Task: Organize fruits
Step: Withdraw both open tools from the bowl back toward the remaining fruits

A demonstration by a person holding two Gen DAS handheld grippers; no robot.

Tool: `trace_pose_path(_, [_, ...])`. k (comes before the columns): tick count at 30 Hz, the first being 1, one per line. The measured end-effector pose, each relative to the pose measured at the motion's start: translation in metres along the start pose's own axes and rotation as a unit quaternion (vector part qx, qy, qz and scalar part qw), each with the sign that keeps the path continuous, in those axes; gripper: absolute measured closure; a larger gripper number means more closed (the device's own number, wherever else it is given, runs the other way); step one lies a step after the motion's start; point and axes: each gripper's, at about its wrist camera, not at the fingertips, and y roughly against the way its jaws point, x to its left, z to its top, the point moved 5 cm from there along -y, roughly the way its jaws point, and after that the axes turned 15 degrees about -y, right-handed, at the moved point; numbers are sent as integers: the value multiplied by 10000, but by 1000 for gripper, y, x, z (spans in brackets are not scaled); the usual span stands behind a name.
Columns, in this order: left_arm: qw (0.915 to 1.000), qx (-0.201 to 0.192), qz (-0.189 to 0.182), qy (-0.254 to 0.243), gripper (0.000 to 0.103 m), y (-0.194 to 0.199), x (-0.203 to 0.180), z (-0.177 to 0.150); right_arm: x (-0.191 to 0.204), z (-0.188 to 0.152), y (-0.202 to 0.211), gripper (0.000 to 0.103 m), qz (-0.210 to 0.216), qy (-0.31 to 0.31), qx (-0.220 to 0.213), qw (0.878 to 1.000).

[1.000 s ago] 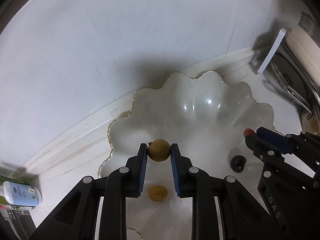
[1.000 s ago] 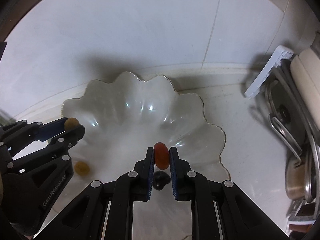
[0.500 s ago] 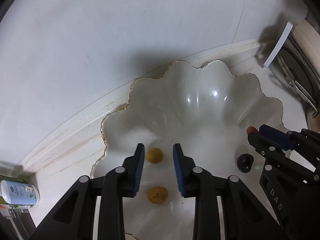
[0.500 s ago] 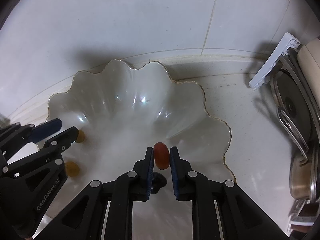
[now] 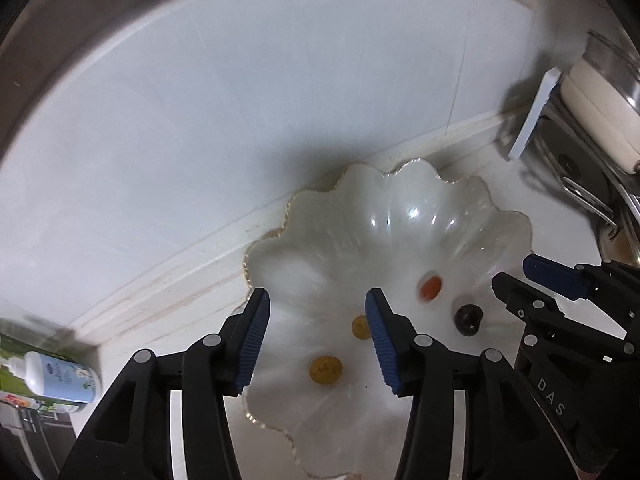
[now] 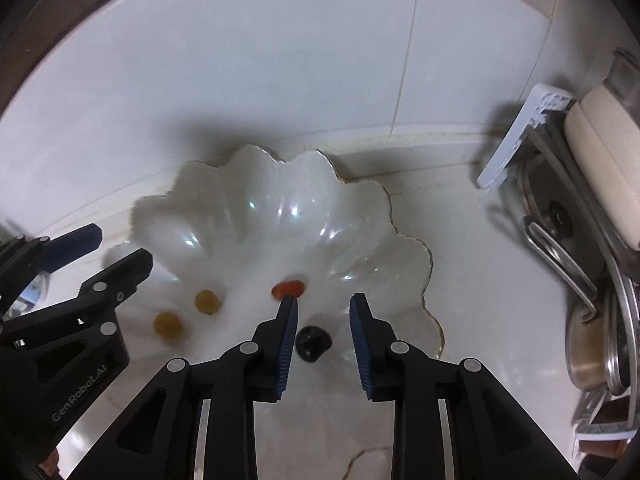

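Note:
A white scalloped glass dish (image 5: 400, 208) (image 6: 248, 184) stands on the counter by the wall. In it lie two yellow-brown round fruits (image 5: 325, 369) (image 5: 359, 326) (image 6: 168, 324) (image 6: 207, 301), a small red fruit (image 5: 431, 287) (image 6: 289, 288) and a dark fruit (image 5: 469, 315) (image 6: 313, 343). My left gripper (image 5: 318, 312) is open and empty above the dish's left part. My right gripper (image 6: 323, 306) is open and empty above the dark fruit, with the red fruit just beyond its left fingertip.
Pot lids and pans in a rack (image 6: 560, 232) (image 5: 580, 184) stand at the right with a white plastic bracket (image 6: 516, 140). A white bottle (image 5: 60, 376) lies at the far left. The tiled wall rises right behind the dish.
Both grippers have opened and drawn back. The left one let its yellow-brown fruit fall into the dish; the right one let go of the red fruit, which now lies in the dish.

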Motion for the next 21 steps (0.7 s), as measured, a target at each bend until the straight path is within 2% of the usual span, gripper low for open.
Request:
trace_pose_path(13, [9972,-702,248,109,50,79,-6,-18,2,-24,69,75,237,7,-543,9982])
trace_pose_path(21, [9964,-817,158,140,49,108,-14,-40,1,-47,115,75,241,90,-936,9953])
